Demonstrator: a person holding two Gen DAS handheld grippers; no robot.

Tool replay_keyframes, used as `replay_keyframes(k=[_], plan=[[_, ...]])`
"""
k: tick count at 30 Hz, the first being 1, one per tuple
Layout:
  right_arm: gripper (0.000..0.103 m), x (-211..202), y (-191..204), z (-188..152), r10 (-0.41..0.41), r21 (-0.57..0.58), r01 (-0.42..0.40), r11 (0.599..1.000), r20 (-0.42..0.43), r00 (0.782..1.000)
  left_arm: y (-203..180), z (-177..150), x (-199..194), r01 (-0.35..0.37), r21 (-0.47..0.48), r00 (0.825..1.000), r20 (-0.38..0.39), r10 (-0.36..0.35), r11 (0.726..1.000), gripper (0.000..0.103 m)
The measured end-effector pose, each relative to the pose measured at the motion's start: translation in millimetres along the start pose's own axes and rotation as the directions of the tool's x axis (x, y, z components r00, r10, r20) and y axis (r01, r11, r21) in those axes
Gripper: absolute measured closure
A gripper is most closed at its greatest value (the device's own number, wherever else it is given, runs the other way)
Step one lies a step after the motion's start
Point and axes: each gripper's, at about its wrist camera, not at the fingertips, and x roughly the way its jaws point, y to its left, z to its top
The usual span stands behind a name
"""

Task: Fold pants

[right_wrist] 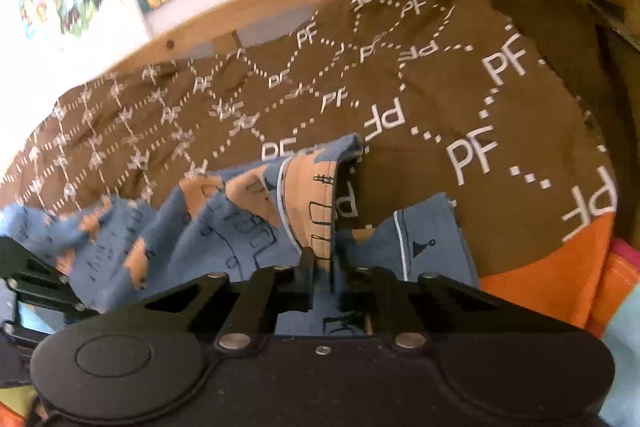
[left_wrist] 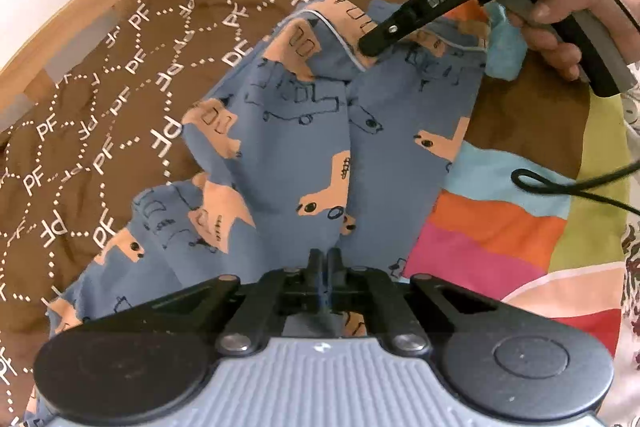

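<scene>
Pants [left_wrist: 304, 147] (blue, with peach vehicles) lie crumpled mid-blanket [left_wrist: 120, 99], near its patchwork edge. My left gripper [left_wrist: 325, 259] pinches their near end; my right gripper [right_wrist: 320, 261] clamps the piped hem at the far end.

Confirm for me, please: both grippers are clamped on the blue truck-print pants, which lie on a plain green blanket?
Not quite. The left gripper and right gripper are both shut on the blue truck-print pants, but the blanket is brown with a white dotted PF pattern, as the left wrist view shows.
</scene>
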Motion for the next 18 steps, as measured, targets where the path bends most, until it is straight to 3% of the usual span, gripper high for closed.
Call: replay_keyframes(k=[5,8,13,18], plan=[[0.096,-39.3,-7.3,17.7,0.034,0.026,-0.034,0.999,0.002,0.999,10.7,1.1,-19.1,0.048,-0.033,0.998,0.045,-0.046,0.998,0.101],[0.096,-68.5,-14.8,23.7,0.001,0.01,-0.001,1.0,-0.034,0.999,4.7,-0.5,-28.1,0.086,-0.005,0.994,0.075,-0.086,0.996,0.101],[0.096,-82.4,-32.2,7.6,-0.087,0.012,0.089,0.996,-0.113,0.99,-16.1,-6.2,-18.9,0.1,0.07,0.994,0.047,-0.103,0.993,0.101],[0.096,-81.9,-38.4,-13.6,-0.129,0.009,0.131,0.991,-0.121,0.984,-26.5,-8.7,-5.5,0.098,0.093,0.995,0.02,-0.1,0.991,0.101]])
